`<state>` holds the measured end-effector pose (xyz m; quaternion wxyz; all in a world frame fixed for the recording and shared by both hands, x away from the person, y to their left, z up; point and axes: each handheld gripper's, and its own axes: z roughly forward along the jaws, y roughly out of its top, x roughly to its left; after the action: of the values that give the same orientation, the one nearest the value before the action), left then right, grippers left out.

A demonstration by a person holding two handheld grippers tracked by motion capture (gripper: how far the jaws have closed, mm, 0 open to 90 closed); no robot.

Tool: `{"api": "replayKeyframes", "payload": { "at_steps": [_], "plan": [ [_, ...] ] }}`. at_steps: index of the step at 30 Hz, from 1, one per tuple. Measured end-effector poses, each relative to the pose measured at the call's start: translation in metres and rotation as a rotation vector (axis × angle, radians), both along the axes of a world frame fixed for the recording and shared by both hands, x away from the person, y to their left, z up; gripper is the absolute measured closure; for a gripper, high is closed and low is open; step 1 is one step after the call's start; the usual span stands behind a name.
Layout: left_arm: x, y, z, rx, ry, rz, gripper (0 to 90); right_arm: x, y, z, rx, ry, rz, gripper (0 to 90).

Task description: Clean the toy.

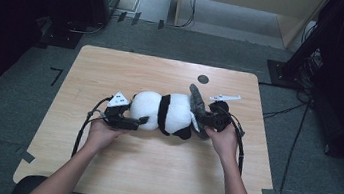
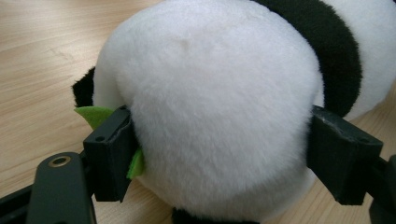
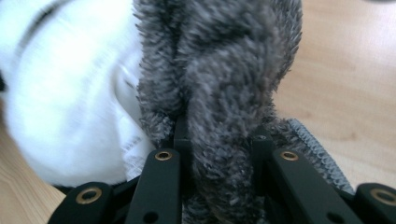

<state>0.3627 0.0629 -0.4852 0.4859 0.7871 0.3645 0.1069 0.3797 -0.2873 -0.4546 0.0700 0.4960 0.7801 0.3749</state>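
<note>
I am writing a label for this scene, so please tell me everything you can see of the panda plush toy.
The panda plush toy is soft, fluffy, white with a black band around its body and black limbs. It lies on its side near the middle of the wooden table. A small green felt leaf shows at its rounded white end, where the left tool squeezes it between both jaws. At the other end a grey fuzzy cloth lies against it, pinched by the right tool.
</note>
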Motion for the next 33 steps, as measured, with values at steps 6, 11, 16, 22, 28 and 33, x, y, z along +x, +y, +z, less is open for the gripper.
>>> {"api": "replayKeyframes", "payload": {
  "at_steps": [6, 11, 16, 22, 28, 33],
  "plan": [
    [0.000, 0.000, 0.000, 0.003, -0.001, 0.001, 19.0, 0.001, 0.006, -0.014, -0.037, 0.051, 0.012, 74.0],
    [0.000, 0.001, 0.000, 0.000, 0.004, 0.000, 19.0, 0.004, 0.007, -0.023, -0.016, 0.090, 0.014, 74.0],
    [0.001, 0.001, 0.000, -0.001, 0.005, 0.000, 18.9, 0.006, 0.009, -0.029, -0.035, 0.106, 0.020, 74.0],
    [0.000, 0.000, 0.001, 0.002, 0.002, 0.006, 18.8, 0.007, 0.006, -0.028, -0.046, 0.112, 0.023, 73.8],
    [0.000, 0.000, 0.002, 0.001, 0.013, 0.012, 18.7, 0.006, -0.005, -0.014, -0.041, 0.093, -0.003, 74.1],
    [0.000, 0.000, 0.003, 0.004, 0.011, 0.011, 18.8, 0.002, -0.014, 0.005, -0.032, 0.039, -0.032, 74.2]
  ]
}}
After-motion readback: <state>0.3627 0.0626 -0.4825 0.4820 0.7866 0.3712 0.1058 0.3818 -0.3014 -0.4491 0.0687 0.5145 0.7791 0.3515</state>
